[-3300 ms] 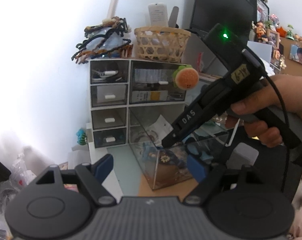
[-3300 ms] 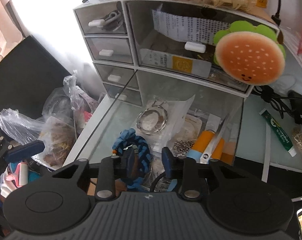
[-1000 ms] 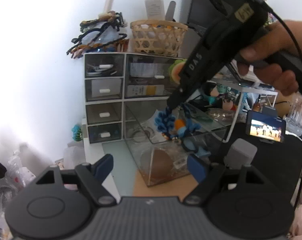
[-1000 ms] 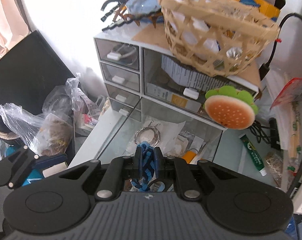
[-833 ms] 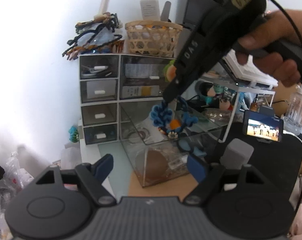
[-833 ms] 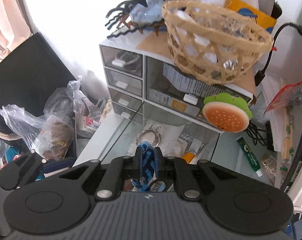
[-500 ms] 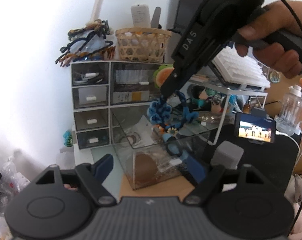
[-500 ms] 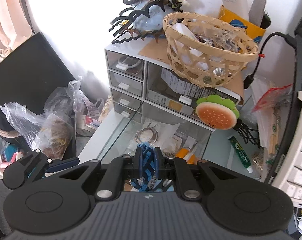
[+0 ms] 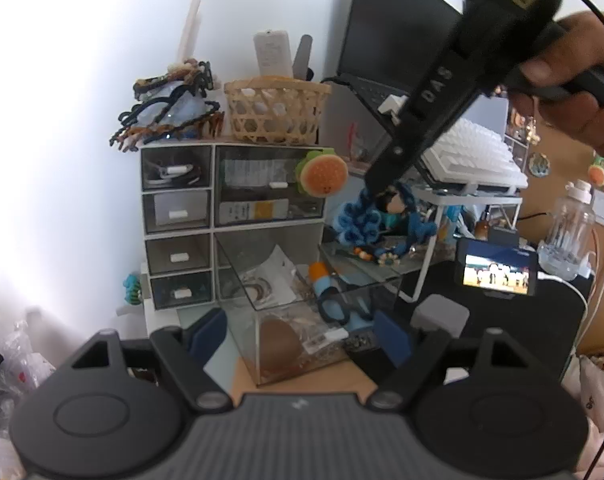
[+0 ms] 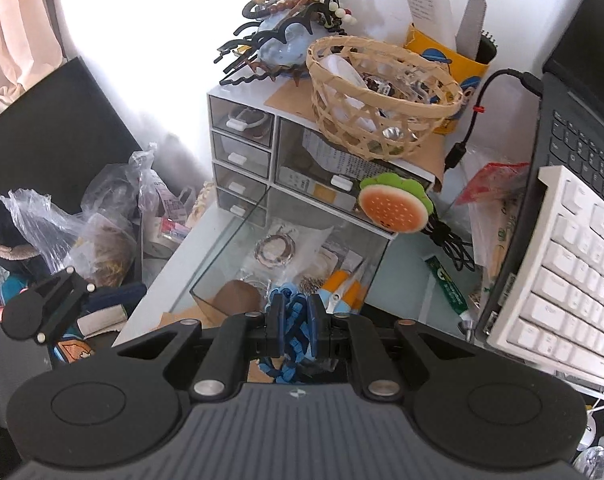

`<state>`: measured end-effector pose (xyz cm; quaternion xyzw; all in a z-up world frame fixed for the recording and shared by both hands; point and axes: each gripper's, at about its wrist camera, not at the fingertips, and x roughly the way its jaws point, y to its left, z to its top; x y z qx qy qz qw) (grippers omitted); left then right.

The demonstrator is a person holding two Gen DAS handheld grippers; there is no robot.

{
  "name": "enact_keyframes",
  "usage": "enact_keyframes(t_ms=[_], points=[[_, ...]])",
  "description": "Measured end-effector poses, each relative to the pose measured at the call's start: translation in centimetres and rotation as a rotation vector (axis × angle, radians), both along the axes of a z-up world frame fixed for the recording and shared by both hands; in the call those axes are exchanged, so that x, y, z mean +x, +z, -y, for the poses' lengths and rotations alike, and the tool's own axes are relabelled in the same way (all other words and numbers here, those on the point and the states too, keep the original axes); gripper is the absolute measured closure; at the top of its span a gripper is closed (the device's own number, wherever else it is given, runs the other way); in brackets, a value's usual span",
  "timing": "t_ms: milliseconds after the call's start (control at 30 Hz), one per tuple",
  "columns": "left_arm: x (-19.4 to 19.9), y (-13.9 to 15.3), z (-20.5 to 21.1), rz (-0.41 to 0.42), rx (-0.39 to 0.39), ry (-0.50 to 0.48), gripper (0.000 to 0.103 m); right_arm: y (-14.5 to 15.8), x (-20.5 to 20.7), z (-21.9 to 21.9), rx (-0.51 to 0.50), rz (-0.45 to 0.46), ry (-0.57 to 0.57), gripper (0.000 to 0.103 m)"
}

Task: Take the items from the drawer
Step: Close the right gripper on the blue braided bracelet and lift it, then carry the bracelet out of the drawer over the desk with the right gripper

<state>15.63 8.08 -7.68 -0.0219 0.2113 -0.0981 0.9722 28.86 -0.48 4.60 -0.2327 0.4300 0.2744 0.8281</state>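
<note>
A cluttered tabletop (image 10: pixel 206 236) sits against a bright white wall, with a small drawer organiser (image 9: pixel 178 216) topped by a woven basket (image 9: pixel 276 110) and a heap of hair claws (image 9: pixel 166 120). The clear drawer (image 9: pixel 302 320) at the lower right of the organiser is pulled fully out, and a ring in a packet (image 10: pixel 276 250) and an orange-and-blue tool (image 10: pixel 336 286) lie inside. The right hand-held gripper (image 10: pixel 295 316) is raised above the drawer, its jaws closed tight on a blue braided cord (image 9: pixel 366 220) that dangles clear of the drawer. The left hand-held gripper (image 9: pixel 302 332) hangs in front of the drawer with its jaws spread wide, gripping nothing.
</note>
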Motion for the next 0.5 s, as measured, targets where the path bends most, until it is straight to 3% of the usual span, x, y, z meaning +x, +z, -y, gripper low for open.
enact_keyframes(t_ms=[500], points=[[-0.2, 0.0, 0.3, 0.000, 0.000, -0.030, 0.017, -0.7, -1.3, 3.1, -0.007, -0.009, -0.030, 0.090]])
